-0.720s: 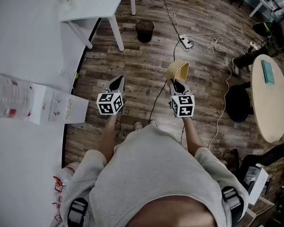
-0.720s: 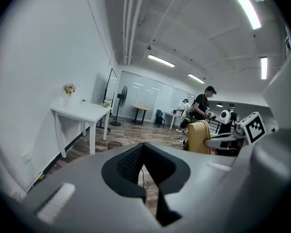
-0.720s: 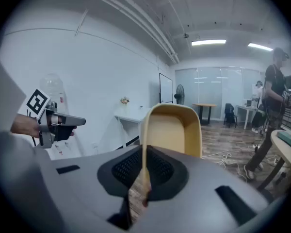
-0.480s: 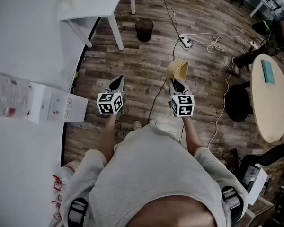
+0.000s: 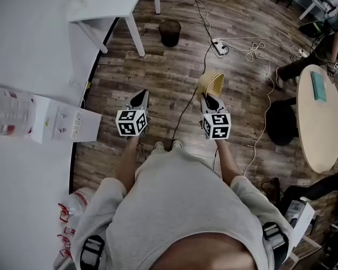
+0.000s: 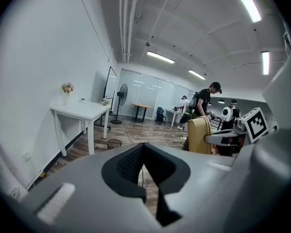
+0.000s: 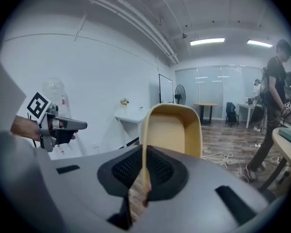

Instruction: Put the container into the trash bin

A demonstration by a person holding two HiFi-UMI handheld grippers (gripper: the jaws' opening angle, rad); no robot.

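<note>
My right gripper [image 5: 209,97] is shut on the rim of a tan, open-topped container [image 5: 212,83], held above the wooden floor. In the right gripper view the thin wall of the container [image 7: 174,130] runs between the pads of that gripper [image 7: 145,154]. My left gripper [image 5: 139,98] hangs level beside it, shut and empty, its jaws [image 6: 143,147] meeting at the tip. The container [image 6: 200,135] shows to its right. A dark mesh trash bin [image 5: 170,34] stands on the floor ahead, by a white table's leg; from the left gripper view the bin [image 6: 113,143] is small and far.
A white table [image 5: 110,1] stands above the bin. A white counter on the left bears a box [image 5: 56,125] and a clear bottle. Cables and a power strip [image 5: 219,48] lie on the floor ahead. A round table [image 5: 321,117] and black stool [image 5: 283,122] stand right. A person [image 7: 274,106] stands beyond.
The floor, counter and box have shifted slightly in the head view. Both grippers and the container keep their places in front of the body.
</note>
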